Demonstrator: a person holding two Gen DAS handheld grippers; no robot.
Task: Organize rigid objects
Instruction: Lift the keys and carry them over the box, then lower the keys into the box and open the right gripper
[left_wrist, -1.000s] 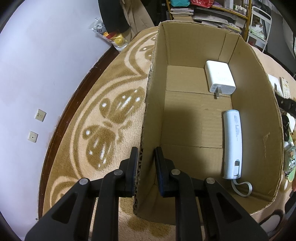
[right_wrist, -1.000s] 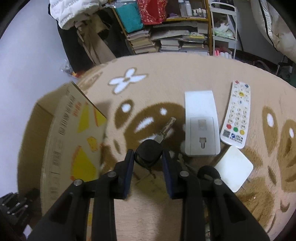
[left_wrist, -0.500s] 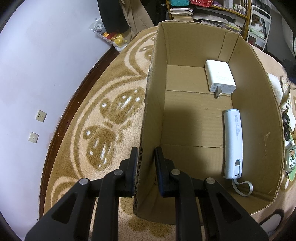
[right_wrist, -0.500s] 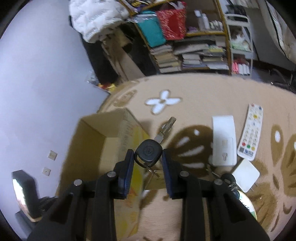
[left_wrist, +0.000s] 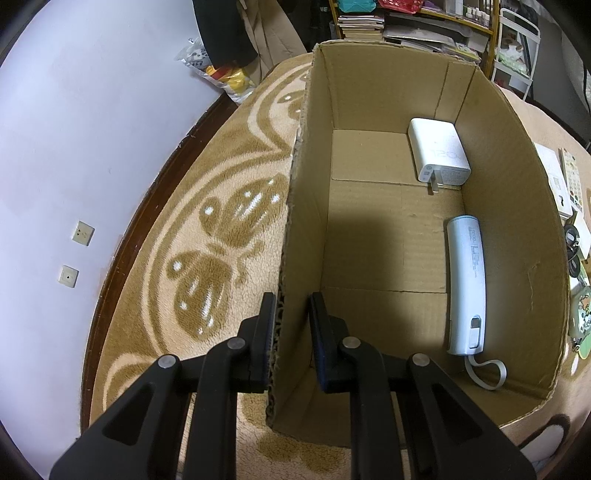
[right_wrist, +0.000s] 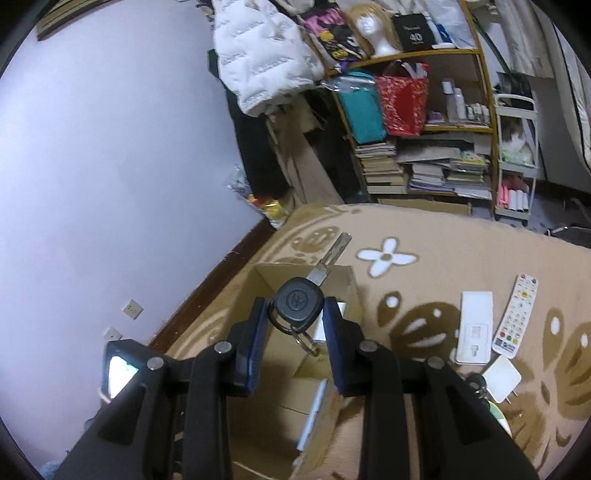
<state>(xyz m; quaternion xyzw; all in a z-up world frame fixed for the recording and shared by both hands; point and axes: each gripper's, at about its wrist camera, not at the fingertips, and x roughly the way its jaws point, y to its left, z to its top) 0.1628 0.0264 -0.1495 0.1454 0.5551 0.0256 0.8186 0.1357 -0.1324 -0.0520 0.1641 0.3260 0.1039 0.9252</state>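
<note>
An open cardboard box (left_wrist: 517, 206) stands on the patterned carpet. My left gripper (left_wrist: 291, 325) is shut on the box's left wall near the front corner. Inside lie a white charger (left_wrist: 439, 155) at the back and a long white power bank (left_wrist: 466, 284) along the right wall. My right gripper (right_wrist: 295, 321) is shut on a black car key (right_wrist: 298, 303), its metal blade pointing up and away. The key hangs high above the box (right_wrist: 266, 280). A key ring dangles under it.
On the carpet right of the box lie a white remote (right_wrist: 515, 314), a flat white device (right_wrist: 474, 325) and a small white adapter (right_wrist: 500, 378). Shelves (right_wrist: 424, 147) with books and bags stand at the back. A purple wall (right_wrist: 110, 166) runs along the left.
My right gripper has lifted the car key off the carpet and carried it left, now above the box. The left gripper still clamps the box wall, unmoved.
</note>
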